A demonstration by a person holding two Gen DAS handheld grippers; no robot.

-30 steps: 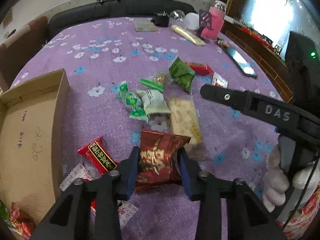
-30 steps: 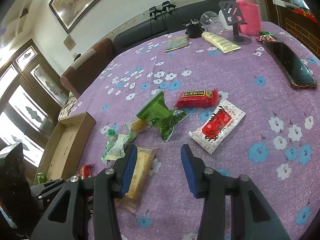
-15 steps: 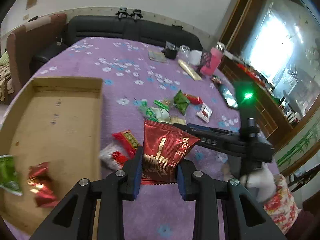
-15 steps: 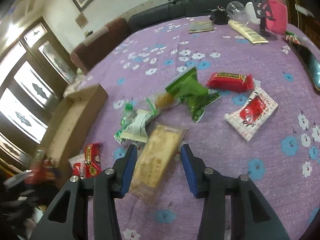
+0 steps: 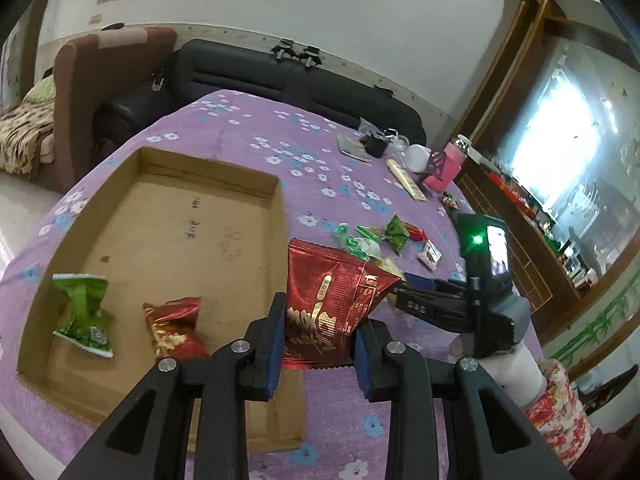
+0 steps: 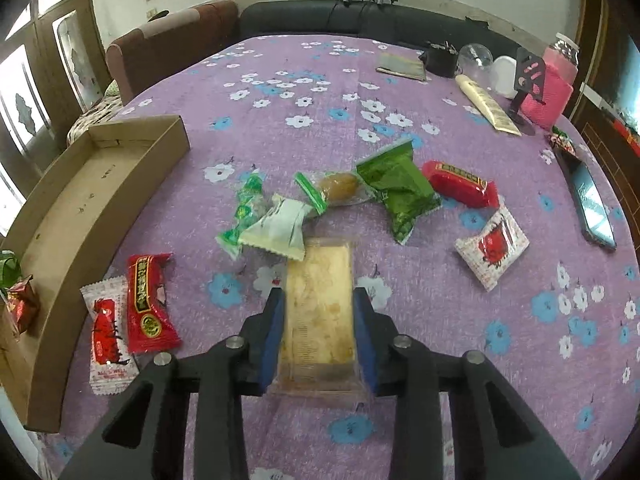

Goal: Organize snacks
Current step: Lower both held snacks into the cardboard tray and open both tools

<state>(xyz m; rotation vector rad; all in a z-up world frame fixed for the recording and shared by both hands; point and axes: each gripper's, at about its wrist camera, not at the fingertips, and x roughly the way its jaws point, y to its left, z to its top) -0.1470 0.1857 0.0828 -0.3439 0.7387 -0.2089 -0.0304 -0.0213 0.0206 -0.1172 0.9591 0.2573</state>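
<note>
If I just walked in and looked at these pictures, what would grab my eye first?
Probably the shiny red snack bag pinched in the left gripper, held up beside the open cardboard box, where a green packet and a red packet already lie. Next, the right gripper, whose jaws have just been closing on a clear-wrapped pale biscuit pack lying on the purple flowered tablecloth, with bright wrappers scattered just beyond.

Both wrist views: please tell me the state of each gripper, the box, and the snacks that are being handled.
Left gripper: shut on the dark red packet, held above the table.
Right gripper: jaws just closing, pads against the yellow wafer pack, which lies on the cloth.
Cardboard box: open, holding a green packet and a red packet.
</note>
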